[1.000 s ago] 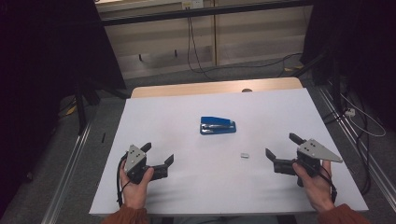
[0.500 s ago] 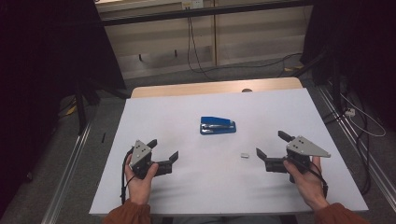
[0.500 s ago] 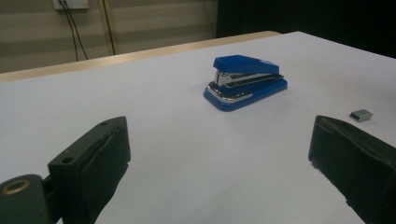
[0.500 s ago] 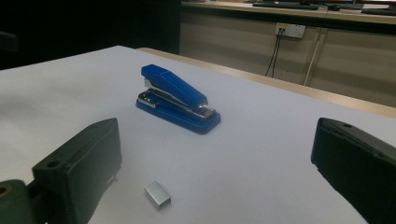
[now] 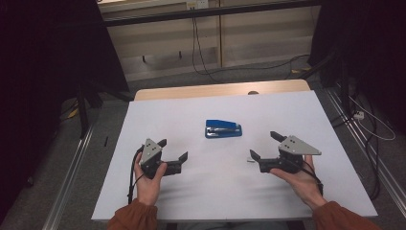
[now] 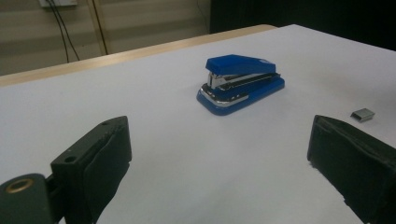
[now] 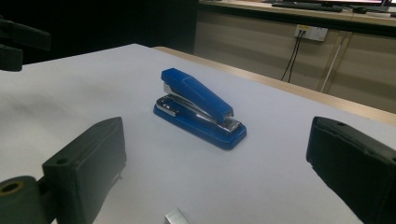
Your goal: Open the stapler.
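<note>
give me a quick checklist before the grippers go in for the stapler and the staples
1. Left gripper open: ok, jaws wide apart.
2. Right gripper open: ok, jaws wide apart.
3. Blue stapler free to grasp: ok, it lies closed and flat on the white table, between and ahead of both grippers, touched by neither.
4. Staple strip located: ok, small metal piece loose on the table, just off the right gripper's near jaw.
5. Path to the stapler: ok, bare table between jaws and stapler.
6. Stapler loaded: cannot tell, the magazine is hidden.
</note>
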Tool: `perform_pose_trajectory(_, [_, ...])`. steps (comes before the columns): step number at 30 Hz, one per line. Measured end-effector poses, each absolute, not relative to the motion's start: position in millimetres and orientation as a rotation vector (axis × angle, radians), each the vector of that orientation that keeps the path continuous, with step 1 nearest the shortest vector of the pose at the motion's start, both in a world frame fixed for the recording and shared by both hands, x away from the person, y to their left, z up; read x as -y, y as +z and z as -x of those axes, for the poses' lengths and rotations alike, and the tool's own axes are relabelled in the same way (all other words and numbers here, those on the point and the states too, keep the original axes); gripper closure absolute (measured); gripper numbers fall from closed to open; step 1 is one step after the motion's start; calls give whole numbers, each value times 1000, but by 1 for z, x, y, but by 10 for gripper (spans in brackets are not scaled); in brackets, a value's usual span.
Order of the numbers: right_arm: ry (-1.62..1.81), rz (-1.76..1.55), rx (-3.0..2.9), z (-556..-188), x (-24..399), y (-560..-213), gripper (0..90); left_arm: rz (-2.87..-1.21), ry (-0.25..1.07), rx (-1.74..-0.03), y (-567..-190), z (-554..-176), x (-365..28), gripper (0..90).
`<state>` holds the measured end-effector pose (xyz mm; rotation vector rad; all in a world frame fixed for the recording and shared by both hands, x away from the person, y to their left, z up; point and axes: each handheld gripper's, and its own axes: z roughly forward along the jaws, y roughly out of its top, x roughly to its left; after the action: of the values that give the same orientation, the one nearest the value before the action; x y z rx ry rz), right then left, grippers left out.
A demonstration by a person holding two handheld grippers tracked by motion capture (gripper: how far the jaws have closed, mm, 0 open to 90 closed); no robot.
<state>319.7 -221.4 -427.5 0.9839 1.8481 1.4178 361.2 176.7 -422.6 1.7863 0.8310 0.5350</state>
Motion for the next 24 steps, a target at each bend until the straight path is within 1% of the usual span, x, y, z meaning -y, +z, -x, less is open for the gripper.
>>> perform_pose_trajectory(5, [1422,-974,-1858,-325,215,-428,59,-1787,530,-814,-421,-367,-174,63])
perform_pose_trajectory(7, [1429,-970,-1865,-327,212,-428,79,-1785,537,-810,-421,-370,-171,63])
perform_pose_trajectory(14, [1453,-968,-1859,-340,203,-424,73,-1808,521,-801,-424,-378,-163,68])
perform_pose_trajectory(18, [1432,-955,-1871,-348,195,-424,84,-1839,540,-774,-423,-386,-155,68])
perform_pose_trajectory(24, [1441,-953,-1862,-356,187,-423,85,-1836,527,-789,-424,-390,-152,68])
